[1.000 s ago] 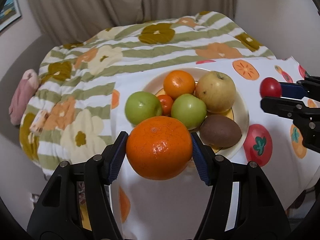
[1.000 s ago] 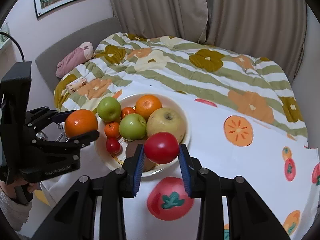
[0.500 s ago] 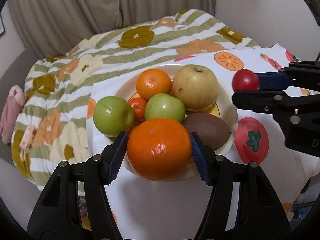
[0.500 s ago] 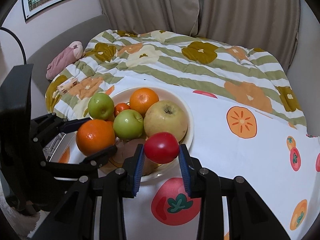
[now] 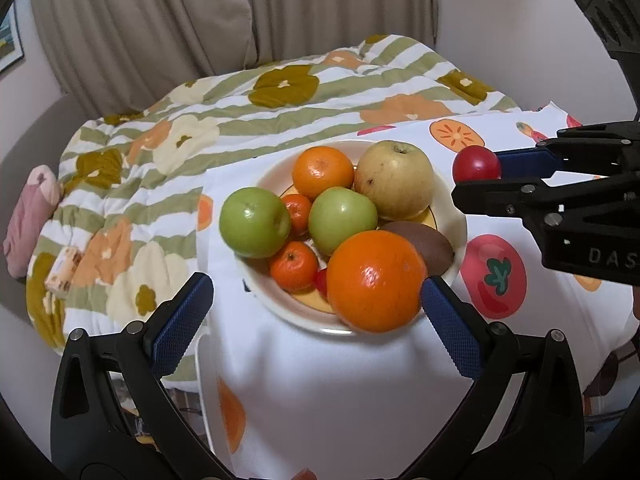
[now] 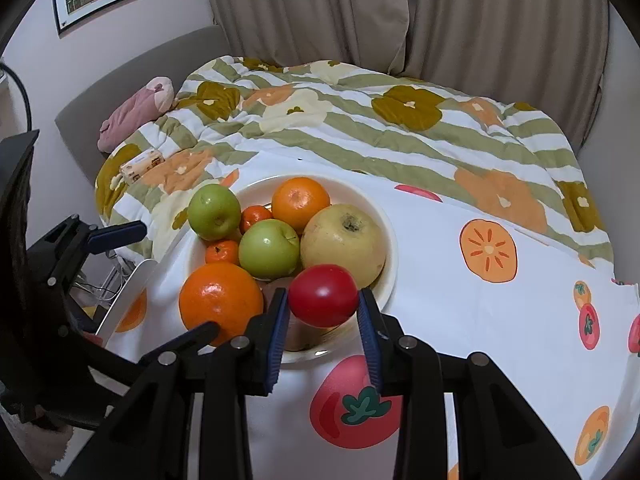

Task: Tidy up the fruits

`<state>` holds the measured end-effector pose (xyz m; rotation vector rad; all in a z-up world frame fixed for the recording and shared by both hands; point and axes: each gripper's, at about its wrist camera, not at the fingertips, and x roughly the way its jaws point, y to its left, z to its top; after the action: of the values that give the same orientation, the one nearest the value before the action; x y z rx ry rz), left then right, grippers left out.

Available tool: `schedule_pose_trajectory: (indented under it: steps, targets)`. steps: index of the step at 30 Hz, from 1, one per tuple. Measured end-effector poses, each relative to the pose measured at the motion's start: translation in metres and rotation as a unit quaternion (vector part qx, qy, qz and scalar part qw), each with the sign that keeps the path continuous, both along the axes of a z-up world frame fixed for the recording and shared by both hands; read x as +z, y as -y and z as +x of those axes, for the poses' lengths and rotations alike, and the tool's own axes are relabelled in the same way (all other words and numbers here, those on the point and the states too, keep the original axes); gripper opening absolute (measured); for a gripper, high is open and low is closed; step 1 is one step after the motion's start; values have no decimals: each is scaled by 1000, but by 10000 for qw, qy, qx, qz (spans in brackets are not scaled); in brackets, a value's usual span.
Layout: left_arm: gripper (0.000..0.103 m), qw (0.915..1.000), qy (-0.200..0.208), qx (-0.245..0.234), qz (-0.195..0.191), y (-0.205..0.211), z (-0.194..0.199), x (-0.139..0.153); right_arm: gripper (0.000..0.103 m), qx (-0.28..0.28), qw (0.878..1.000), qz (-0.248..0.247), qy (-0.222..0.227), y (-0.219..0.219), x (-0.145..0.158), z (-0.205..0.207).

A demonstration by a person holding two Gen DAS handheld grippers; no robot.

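A large orange (image 5: 376,280) rests at the near rim of the cream plate (image 5: 460,224), among two green apples (image 5: 254,222), a yellow apple (image 5: 394,184), tangerines (image 5: 294,266), another orange (image 5: 322,172) and a kiwi (image 5: 424,240). My left gripper (image 5: 316,292) straddles it with its jaws opening. The left pad stands well clear and the right pad is right beside the fruit. My right gripper (image 6: 323,308) is shut on a small red tomato (image 6: 323,300) and hovers over the plate's near right rim (image 6: 390,240). In the left wrist view the tomato (image 5: 476,162) shows at the right.
The plate sits on a white fruit-print cloth (image 6: 500,320) whose left edge drops off close to the plate. Behind lies a striped floral quilt (image 6: 360,120) with a pink plush (image 6: 136,110) and a small packet (image 6: 142,164). Curtains hang at the back.
The left gripper carried the large orange over the plate, then spread its jaws wide and left the orange on the near rim. The right gripper kept hold of the tomato and barely moved.
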<state>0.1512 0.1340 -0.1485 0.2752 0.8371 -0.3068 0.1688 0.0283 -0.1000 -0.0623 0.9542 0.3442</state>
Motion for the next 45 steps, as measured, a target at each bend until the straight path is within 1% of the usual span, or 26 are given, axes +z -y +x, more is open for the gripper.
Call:
schedule_pose_trajectory:
  steps: [8, 17, 22, 23, 24, 25, 26, 27, 29, 33, 37, 42, 45]
  targets:
    - [103, 9995, 101, 309, -47, -21, -2, 16, 32, 131, 9999, 88, -15, -9, 6, 8]
    - [103, 9983, 34, 579, 34, -50, 9, 13, 32, 272, 9994, 140, -171, -29, -8, 25]
    - [103, 9981, -16, 611, 57, -59, 14, 9, 32, 109, 9994, 188, -253, -32, -15, 27]
    - [103, 9981, -20, 612, 64, -60, 14, 9, 36, 96, 9993, 218, -294, -31, -16, 27]
    - [103, 9981, -22, 606, 69, -60, 15, 10, 49, 62, 9992, 195, -330, -31, -17, 28]
    - [103, 9982, -24, 597, 62, -60, 15, 10, 55, -33, 9995, 153, -280, -31, -17, 27]
    - [103, 9982, -26, 595, 62, -60, 15, 10, 70, -94, 9995, 182, -251, -28, -17, 26]
    - [103, 9983, -29, 577, 61, -62, 15, 10, 82, -117, 9993, 254, -262, -27, -17, 27]
    - [103, 9986, -35, 531, 62, -65, 17, 10, 91, -213, 9989, 349, -250, -24, -15, 26]
    - [103, 9988, -21, 489, 78, -70, 19, 14, 92, -347, 9988, 275, -183, -24, -12, 23]
    - [103, 9986, 74, 513, 97, -69, 17, 25, 93, -445, 9984, 315, -122, -21, -2, 20]
    - [103, 9977, 258, 607, 169, -61, 8, 49, 93, -481, 9982, 358, 36, -10, 20, 11]
    - [103, 9968, 310, 713, 162, -52, -1, 67, 93, -456, 9982, 351, 167, 2, 40, 0]
